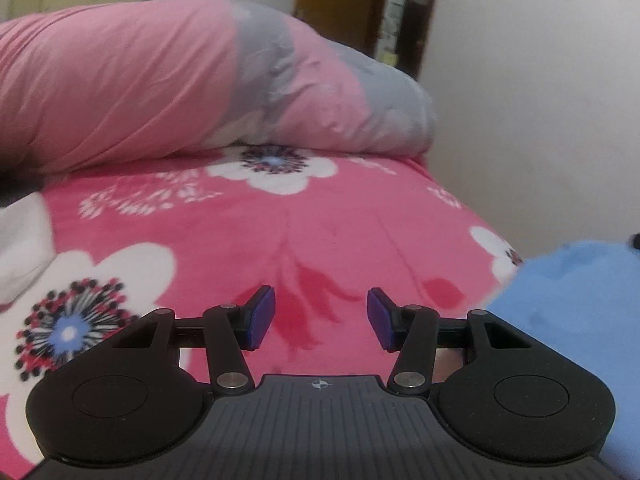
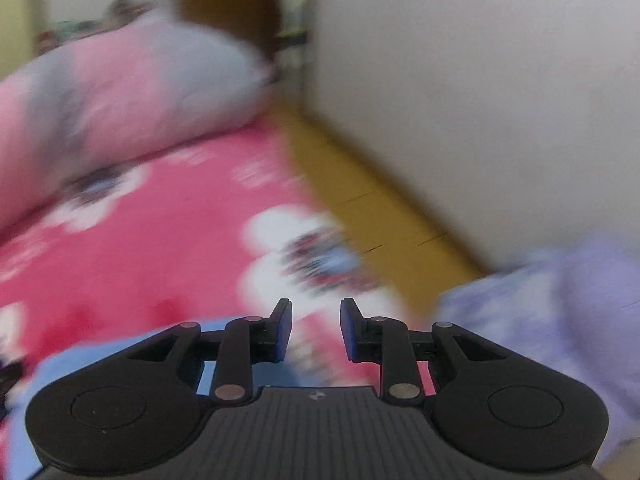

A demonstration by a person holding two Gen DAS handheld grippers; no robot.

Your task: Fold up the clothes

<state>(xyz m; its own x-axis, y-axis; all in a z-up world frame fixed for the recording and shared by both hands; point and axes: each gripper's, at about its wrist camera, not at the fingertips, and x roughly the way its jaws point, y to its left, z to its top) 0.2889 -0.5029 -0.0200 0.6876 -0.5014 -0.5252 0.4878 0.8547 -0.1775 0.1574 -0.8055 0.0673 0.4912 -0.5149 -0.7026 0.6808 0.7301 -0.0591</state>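
1. Tongs first: the left gripper [image 1: 321,318] stood with its jaws moderately wide and nothing between its blue pads [image 1: 262,317]; only bedspread showed through the gap.
2. The right gripper [image 2: 315,330] had its jaws narrower but parted, and they were opening; nothing was held between them; its view was smeared by motion blur.
3. Just right of the left gripper lay a light blue garment [image 1: 568,304], bunched and soft-edged, on the bed; in the right wrist view the same blue cloth showed under and to the left of the right gripper's body.
4. Right of the right gripper sat a pale lilac cloth [image 2: 560,320]; too blurred to tell what piece it was.
5. Beneath and ahead of both tongs spread the pink floral bedspread [image 1: 248,232], with large white flowers.
6. At the left edge, beside the left gripper, lay a white cloth [image 1: 22,240], partly cut off.
7. Farther ahead lay a rolled pink and grey quilt [image 1: 180,80] across the bed.
8. Right of the bed ran a yellow floor [image 2: 360,184]; beyond it a white wall [image 1: 540,100], and far ahead a brown door frame [image 1: 340,0].
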